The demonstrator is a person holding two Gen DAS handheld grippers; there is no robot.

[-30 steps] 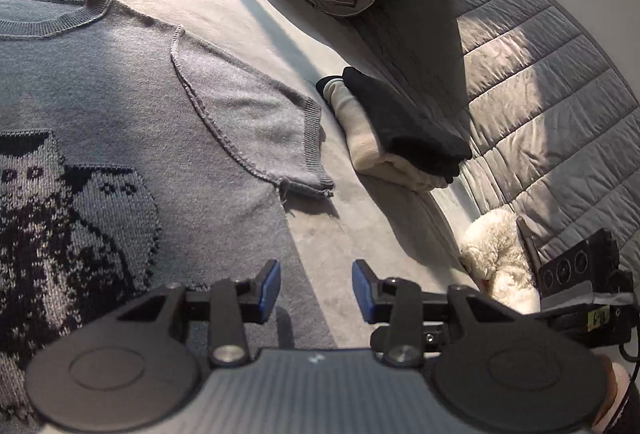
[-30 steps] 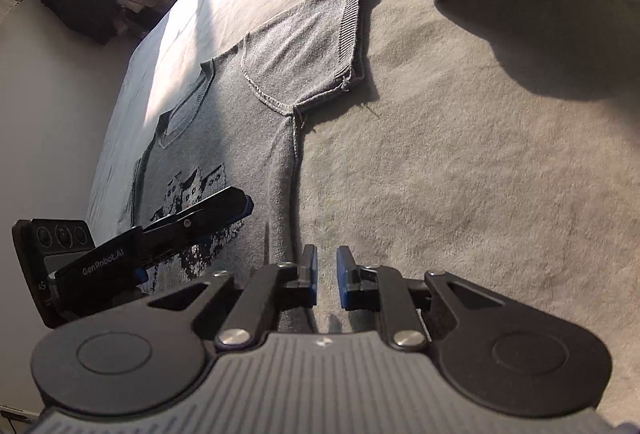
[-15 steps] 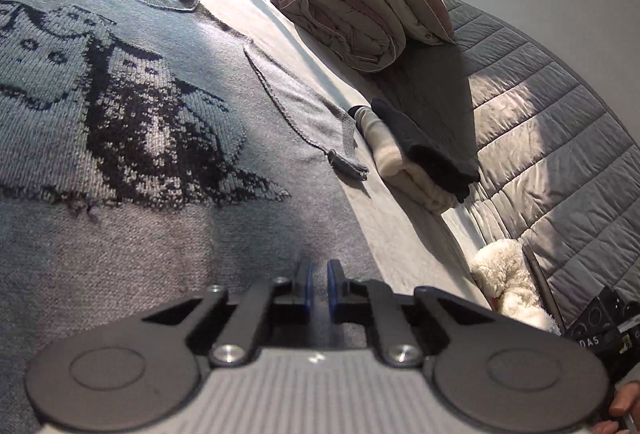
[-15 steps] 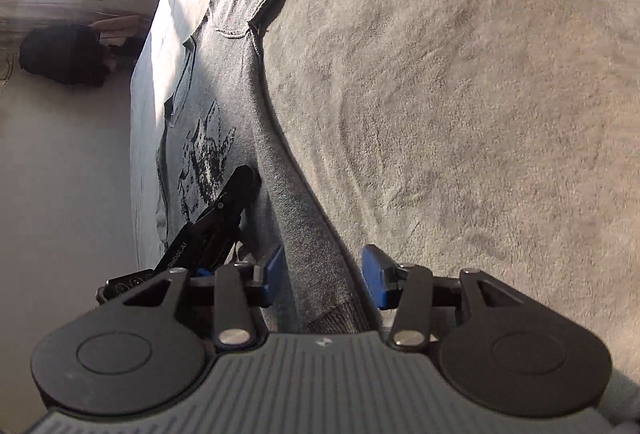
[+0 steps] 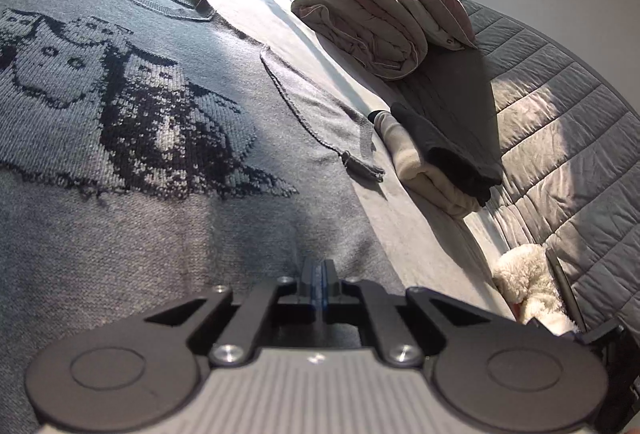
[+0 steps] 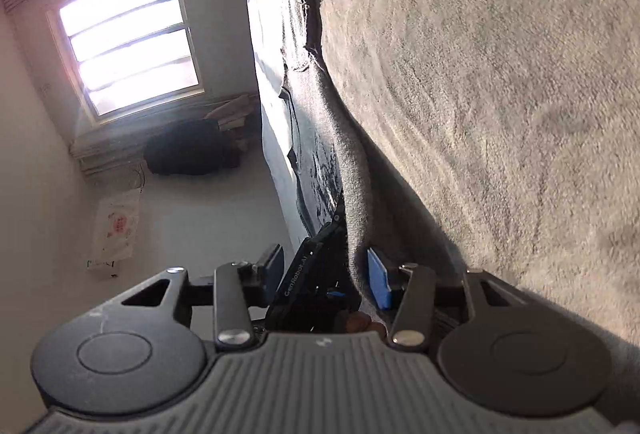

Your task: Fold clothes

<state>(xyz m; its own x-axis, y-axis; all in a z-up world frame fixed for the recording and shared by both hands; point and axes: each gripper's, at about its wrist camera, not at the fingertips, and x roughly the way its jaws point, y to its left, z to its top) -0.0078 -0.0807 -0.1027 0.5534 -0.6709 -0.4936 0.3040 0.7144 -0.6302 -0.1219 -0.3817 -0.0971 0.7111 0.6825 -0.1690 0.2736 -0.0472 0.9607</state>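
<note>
A grey knit sweater (image 5: 160, 162) with a dark owl pattern lies flat on the bed, front up, collar away from me. My left gripper (image 5: 319, 274) is shut on the sweater's lower hem. In the right wrist view the sweater (image 6: 354, 170) shows edge-on, its side edge lifted off the beige bed cover (image 6: 500, 94). My right gripper (image 6: 328, 272) is open, its blue pads either side of the sweater's lower corner, the right pad close against the cloth. The left gripper's body (image 6: 308, 286) sits between the fingers just behind.
A folded cream and black stack (image 5: 436, 158) lies right of the sweater's sleeve. A rolled duvet and pillow (image 5: 384, 22) sit at the bed's head. A quilted grey headboard (image 5: 560, 138) and a white plush toy (image 5: 528, 282) are at right. A window (image 6: 128, 38) is across the room.
My left gripper dropped to the sweater's hem and closed on it. My right gripper opened, tilted sideways and moved to the hem corner, whose edge now stands lifted.
</note>
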